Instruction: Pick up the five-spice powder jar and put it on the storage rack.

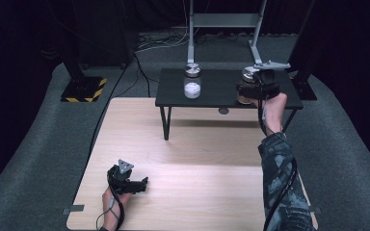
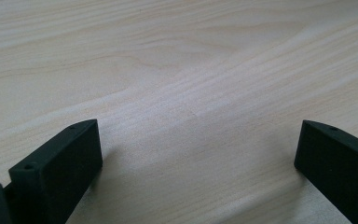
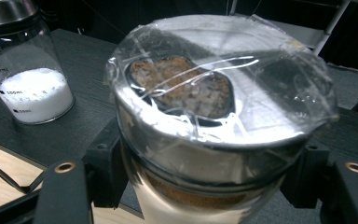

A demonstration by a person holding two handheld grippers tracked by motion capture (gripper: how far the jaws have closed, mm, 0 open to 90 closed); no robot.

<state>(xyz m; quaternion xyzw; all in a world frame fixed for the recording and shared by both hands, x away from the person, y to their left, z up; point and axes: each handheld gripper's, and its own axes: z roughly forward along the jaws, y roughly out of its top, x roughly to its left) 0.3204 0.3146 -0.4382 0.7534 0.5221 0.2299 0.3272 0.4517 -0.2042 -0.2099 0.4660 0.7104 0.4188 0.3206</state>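
High view: right gripper [image 1: 250, 91] at the brown-filled jar [image 1: 248, 77] on the black shelf's [image 1: 212, 98] right end, white-filled jar [image 1: 192, 81] well apart to its left; left gripper [image 1: 142, 182] low on the counter [image 1: 197, 187]. Left gripper view: jaws wide apart over bare wood. Right gripper view: jaws clamp the brown-filled jar [image 3: 214, 116] just under its taped lid [image 3: 242, 79], one each side.

Lab/test rig: black curtains [image 1: 19, 29], hazard-striped stand base [image 1: 84, 90], floor cables [image 1: 159, 43], grey carpet [image 1: 38, 149].
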